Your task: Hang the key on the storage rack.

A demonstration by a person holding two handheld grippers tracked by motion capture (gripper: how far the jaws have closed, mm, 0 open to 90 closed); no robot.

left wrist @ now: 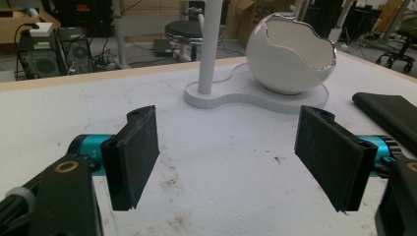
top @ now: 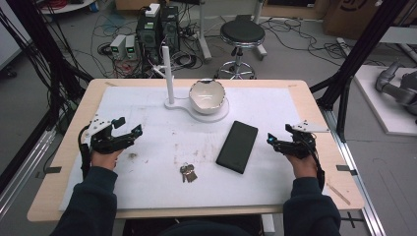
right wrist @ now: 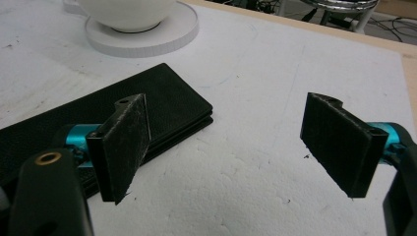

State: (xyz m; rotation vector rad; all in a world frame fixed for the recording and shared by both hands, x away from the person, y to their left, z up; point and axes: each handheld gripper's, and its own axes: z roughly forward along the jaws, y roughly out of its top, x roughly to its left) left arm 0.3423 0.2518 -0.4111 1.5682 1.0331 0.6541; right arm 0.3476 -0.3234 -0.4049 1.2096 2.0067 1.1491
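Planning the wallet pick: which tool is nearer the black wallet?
Right. The right tool sits open just off the black wallet's right edge; the left tool, also open, is far across the white mat, beyond the keys.

Your high view looks down from above your side, facing forward over the whole worktop (top: 147, 105) and the floor behind it. Your left gripper view sits low and close, looking between its jaws toward the white bowl (left wrist: 290, 54) and pole (left wrist: 209, 44). Your right gripper view also sits low, looking across the black case (right wrist: 162, 105). All three views share the bowl and case.
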